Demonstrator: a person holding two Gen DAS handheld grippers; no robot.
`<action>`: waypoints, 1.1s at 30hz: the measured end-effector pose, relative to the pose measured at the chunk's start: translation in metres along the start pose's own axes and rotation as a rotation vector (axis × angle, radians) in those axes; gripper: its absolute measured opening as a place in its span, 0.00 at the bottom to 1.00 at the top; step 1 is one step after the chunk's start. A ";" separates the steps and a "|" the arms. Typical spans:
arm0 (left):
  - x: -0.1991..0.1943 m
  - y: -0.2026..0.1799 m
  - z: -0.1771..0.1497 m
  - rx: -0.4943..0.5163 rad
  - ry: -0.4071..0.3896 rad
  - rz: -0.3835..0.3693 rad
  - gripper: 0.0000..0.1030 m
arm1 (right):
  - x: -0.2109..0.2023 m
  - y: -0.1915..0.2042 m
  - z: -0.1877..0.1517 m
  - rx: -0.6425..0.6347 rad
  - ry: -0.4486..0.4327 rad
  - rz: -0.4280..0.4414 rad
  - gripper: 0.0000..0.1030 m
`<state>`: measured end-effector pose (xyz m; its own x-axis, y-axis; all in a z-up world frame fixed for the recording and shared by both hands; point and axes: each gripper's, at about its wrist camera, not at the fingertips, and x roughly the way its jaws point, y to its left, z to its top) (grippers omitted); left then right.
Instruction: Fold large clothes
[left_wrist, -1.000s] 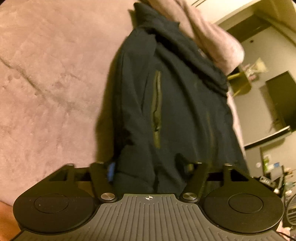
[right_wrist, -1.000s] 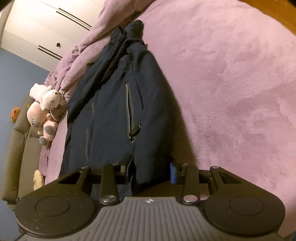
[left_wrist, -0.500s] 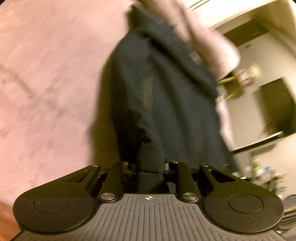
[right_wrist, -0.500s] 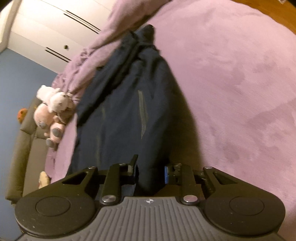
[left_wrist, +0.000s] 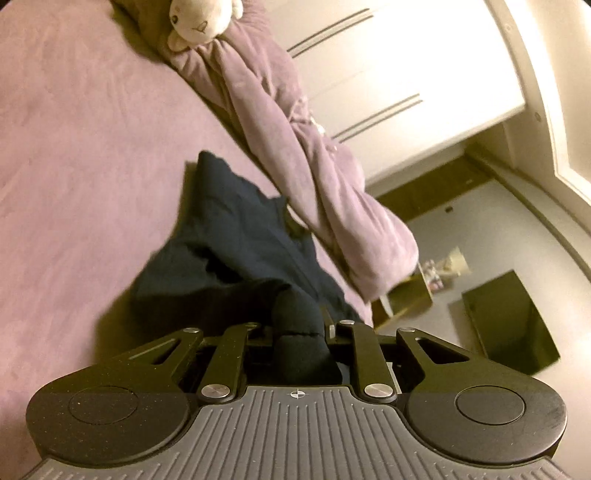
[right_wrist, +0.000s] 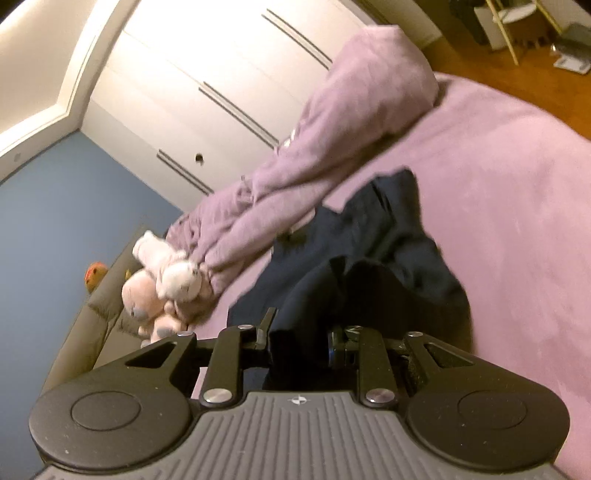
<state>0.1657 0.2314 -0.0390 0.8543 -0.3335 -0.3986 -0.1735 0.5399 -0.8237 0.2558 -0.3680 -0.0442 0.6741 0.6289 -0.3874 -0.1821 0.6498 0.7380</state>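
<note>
A dark navy jacket (left_wrist: 236, 254) lies on a purple bedspread (left_wrist: 74, 184), below the middle of both frames, with its near edge raised off the bed. The left gripper (left_wrist: 300, 332) is closed on a bunched roll of that edge, and the right gripper (right_wrist: 301, 338) is likewise clamped on a thick fold of it. The step in hand is judged to be the carrying of the near edge over toward the far end. Both grips should be kept level and equally tensioned, so that the fold line is formed straight. The edge is best laid short of the rolled purple blanket (right_wrist: 332, 129) in the upper middle and the plush toys (right_wrist: 162, 284) at left.
</note>
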 end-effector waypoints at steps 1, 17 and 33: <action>0.008 0.002 0.009 -0.004 -0.004 0.005 0.19 | 0.007 0.001 0.007 -0.002 -0.018 -0.007 0.23; 0.119 0.026 0.095 -0.088 0.000 0.176 0.52 | 0.159 -0.012 0.093 0.023 -0.052 -0.217 0.74; 0.144 0.039 0.074 0.248 0.062 0.321 0.81 | 0.173 -0.012 0.057 -0.412 -0.025 -0.359 0.84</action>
<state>0.3186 0.2617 -0.0982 0.7439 -0.1597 -0.6489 -0.2964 0.7914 -0.5346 0.4159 -0.2915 -0.0886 0.7611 0.3300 -0.5584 -0.1997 0.9383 0.2822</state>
